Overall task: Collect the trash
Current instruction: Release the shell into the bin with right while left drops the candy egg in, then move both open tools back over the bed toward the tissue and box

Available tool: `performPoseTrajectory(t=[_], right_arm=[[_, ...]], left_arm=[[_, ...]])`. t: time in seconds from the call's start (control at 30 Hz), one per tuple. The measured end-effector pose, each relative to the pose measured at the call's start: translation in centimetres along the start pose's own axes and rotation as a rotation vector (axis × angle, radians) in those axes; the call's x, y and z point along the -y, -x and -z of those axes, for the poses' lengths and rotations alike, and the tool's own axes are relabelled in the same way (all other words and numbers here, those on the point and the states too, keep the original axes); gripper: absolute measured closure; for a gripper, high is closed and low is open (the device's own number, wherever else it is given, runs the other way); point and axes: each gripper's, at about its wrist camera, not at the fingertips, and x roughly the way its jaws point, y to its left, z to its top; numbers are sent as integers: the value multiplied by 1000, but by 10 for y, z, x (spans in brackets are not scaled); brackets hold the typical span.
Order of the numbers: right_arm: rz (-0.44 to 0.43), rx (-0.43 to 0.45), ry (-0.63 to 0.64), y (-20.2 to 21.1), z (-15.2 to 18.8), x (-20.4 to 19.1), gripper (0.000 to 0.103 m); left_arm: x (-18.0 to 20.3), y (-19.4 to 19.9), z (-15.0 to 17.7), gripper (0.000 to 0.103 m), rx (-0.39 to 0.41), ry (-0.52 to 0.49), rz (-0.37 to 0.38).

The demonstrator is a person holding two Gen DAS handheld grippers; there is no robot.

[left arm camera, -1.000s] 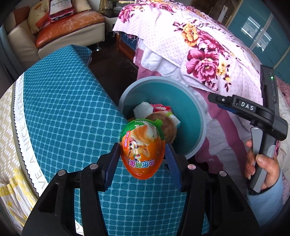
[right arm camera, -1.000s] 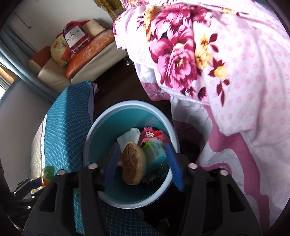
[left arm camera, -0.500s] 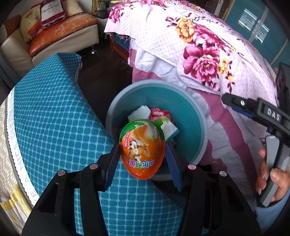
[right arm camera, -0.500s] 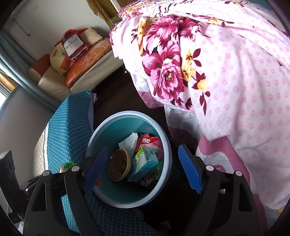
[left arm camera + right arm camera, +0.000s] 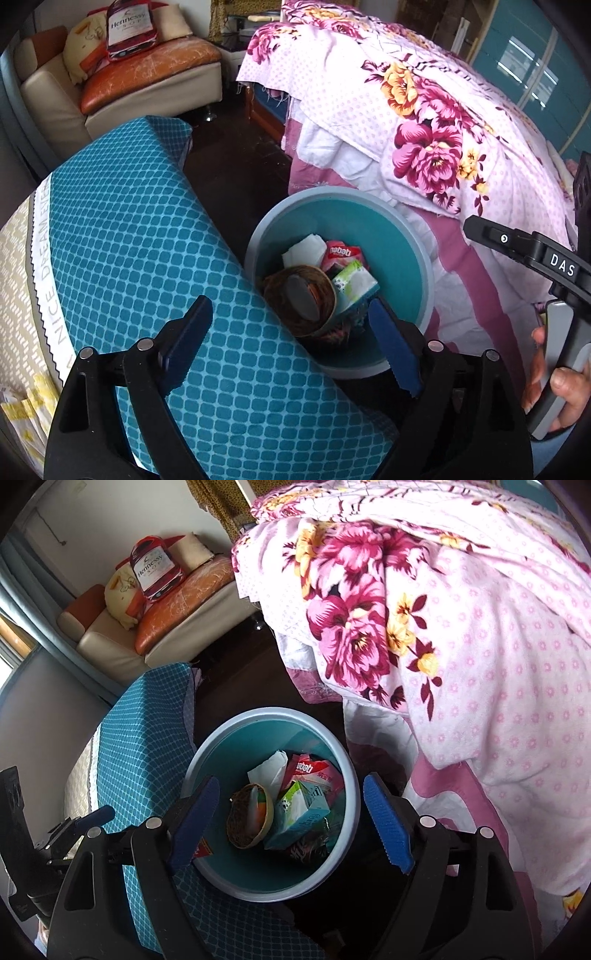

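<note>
Both my grippers spread over the bin [image 5: 347,775].
Left gripper [image 5: 291,343] opening, empty; right gripper [image 5: 291,823] released; bin holds wrappers, carton [image 5: 301,814].

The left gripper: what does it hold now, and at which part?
Nothing. The left gripper is opening with no object between its jaws, above the bin of trash.

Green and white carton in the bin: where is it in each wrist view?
Left wrist: green and white carton sits just right of centre, right of the brown woven bowl.
Right wrist: carton is at centre, right of the bowl.
Shared landmark: the red snack wrapper just above it.
</note>
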Motion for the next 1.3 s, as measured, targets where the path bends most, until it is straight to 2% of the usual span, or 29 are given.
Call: performPoseTrajectory(t=[0.4,0.7,0.87,1.07,1.3], right_arm=[[26,-11,110,18,13,-52,26],[9,-23,197,28,32,-108,24],[-20,-56,255,27,44,-146,23],[-76,-126,340,17,70,-199,22],[-142,-263,480,-9,119,-270,22]], left_arm=[[-35,42,28,13,59,75,22],[-80,82,57,11,110,151,20],[-116,104,83,11,131,204,-7],[-164,128,120,11,144,289,-37],[-226,151,175,11,141,389,-92]])
